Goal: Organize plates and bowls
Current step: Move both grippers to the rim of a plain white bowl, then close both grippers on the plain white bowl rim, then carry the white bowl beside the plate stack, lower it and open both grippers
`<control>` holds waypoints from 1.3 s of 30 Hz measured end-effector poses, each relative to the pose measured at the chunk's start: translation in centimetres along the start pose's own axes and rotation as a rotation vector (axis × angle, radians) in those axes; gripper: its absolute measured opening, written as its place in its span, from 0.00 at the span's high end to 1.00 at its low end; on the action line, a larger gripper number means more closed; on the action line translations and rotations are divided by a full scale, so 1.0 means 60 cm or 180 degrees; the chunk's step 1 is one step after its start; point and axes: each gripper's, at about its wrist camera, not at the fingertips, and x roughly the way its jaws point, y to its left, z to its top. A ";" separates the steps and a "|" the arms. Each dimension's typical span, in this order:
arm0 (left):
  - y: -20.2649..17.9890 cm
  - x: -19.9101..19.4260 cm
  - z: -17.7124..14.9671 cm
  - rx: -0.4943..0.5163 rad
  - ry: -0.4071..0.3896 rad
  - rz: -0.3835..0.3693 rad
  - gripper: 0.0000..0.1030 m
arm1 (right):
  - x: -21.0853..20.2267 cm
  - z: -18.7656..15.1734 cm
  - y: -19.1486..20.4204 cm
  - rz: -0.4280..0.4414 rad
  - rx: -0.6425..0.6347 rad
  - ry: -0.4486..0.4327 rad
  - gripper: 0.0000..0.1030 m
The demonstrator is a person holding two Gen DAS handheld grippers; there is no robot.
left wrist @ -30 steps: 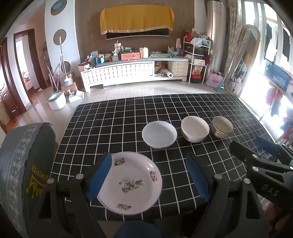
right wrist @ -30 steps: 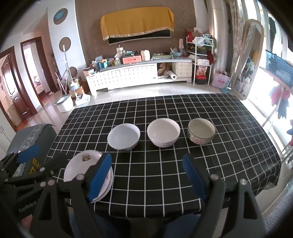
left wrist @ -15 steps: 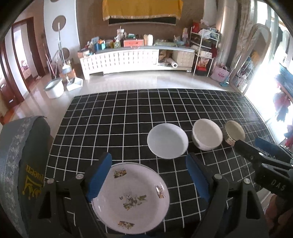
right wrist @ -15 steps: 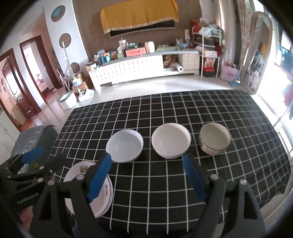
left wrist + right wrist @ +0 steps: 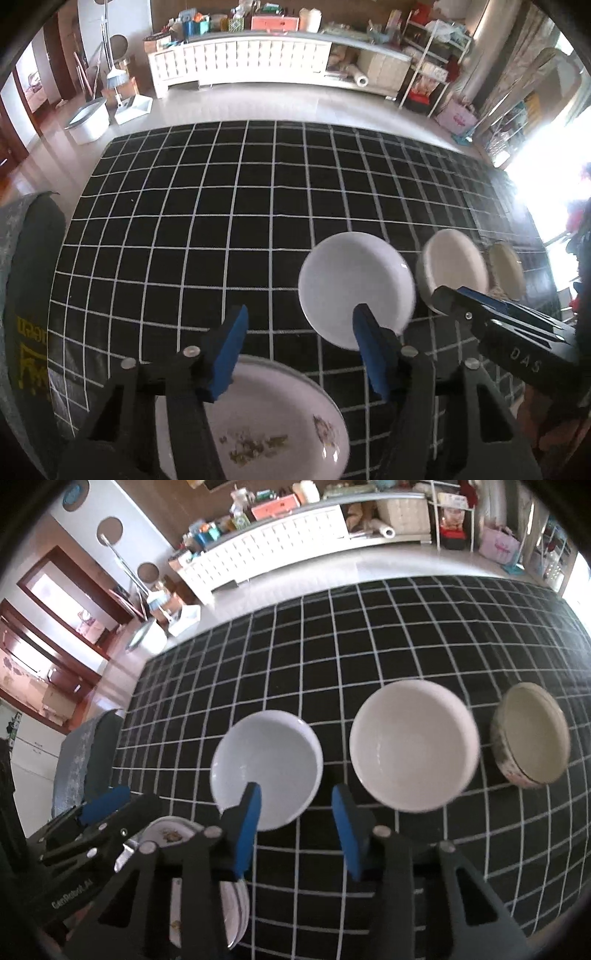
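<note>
- The left gripper (image 5: 299, 343) hangs over the far rim of the decorated plate (image 5: 280, 424), which lies at the near edge of the worktop (image 5: 221, 221); its fingers (image 5: 231, 343) are closing with only checked cloth and the plate's edge beneath them, gripping nothing. If they finish closing before they straddle the rim, they could skid off the glaze and shove the plate towards the worktop edge.
- The right gripper (image 5: 295, 827) is closing too, empty, one of its fingers (image 5: 247, 823) over the near rim of the pale blue bowl (image 5: 266, 768), the other over bare cloth just beside it. A pinch that catches only the lip may tip the bowl or let it slip (smooth glazed ware, likely slick).
- The white bowl (image 5: 413, 742) stands close beside the blue one, and the patterned bowl (image 5: 532, 734) close beyond that; a bowl lifted at a tilt could knock its neighbour.
- The two grippers sit near each other, the left one showing at the lower left of the right wrist view above the plate (image 5: 170, 836), which looks stacked on another. Moving both at once risks the tools clashing.
- Both views are blurred, so the rim contact is hard to judge.
</note>
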 end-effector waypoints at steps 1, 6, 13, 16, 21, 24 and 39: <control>0.000 0.010 0.004 0.0006 0.0026 -0.0003 0.47 | 0.010 0.003 0.000 -0.0037 -0.0021 0.0025 0.63; 0.001 0.061 0.015 0.0014 0.0167 0.0016 0.52 | 0.045 0.020 -0.004 -0.0175 -0.0087 0.0109 0.63; 0.004 0.102 0.015 -0.0001 0.0300 0.0035 0.69 | 0.084 0.025 -0.011 -0.0221 -0.0123 0.0227 0.65; 0.003 0.116 0.009 -0.0013 0.0365 0.0052 0.76 | 0.095 0.023 -0.010 -0.0244 -0.0177 0.0271 0.76; -0.012 0.120 0.004 0.0021 0.0363 0.0023 0.88 | 0.110 0.011 -0.006 -0.0366 -0.0323 0.0299 0.89; -0.025 0.122 0.000 0.0092 0.0377 0.0051 0.91 | 0.107 0.009 -0.014 -0.0315 -0.0294 0.0272 0.89; -0.053 0.107 -0.055 0.0141 0.0491 -0.0053 0.91 | 0.068 -0.045 -0.048 -0.0304 -0.0165 0.0312 0.89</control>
